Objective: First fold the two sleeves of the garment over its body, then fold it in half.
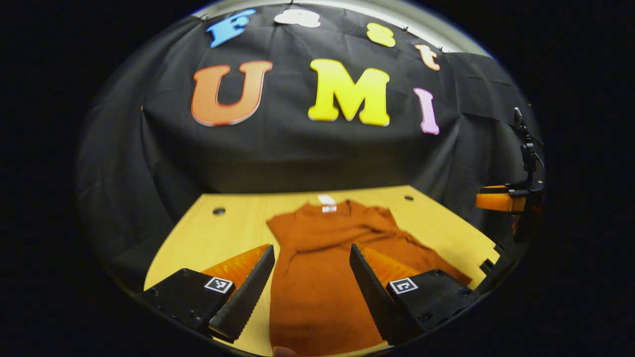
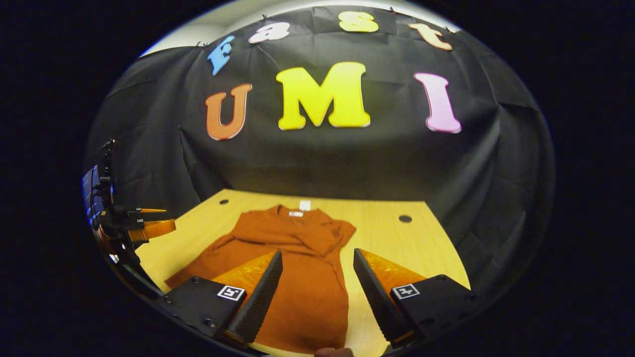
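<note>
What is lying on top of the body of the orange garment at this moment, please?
Both sleeves lie folded across the upper body of the garment, which is spread on the wooden table. The chest beneath them is covered, so it cannot be seen.

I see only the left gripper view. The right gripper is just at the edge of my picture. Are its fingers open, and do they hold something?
Observer: The right gripper has its fingers open and holds nothing; it hangs over the garment.
Operator: In my view the garment's right edge is hidden low down. How does it lie?
Observer: Below the shoulder it runs nearly straight to the hem, flat on the table, with bare wood to its right.
Operator: How does my gripper look from there?
Observer: The left gripper shows at the far left, by the table's left edge, its orange fingers pointing toward the table.
</note>
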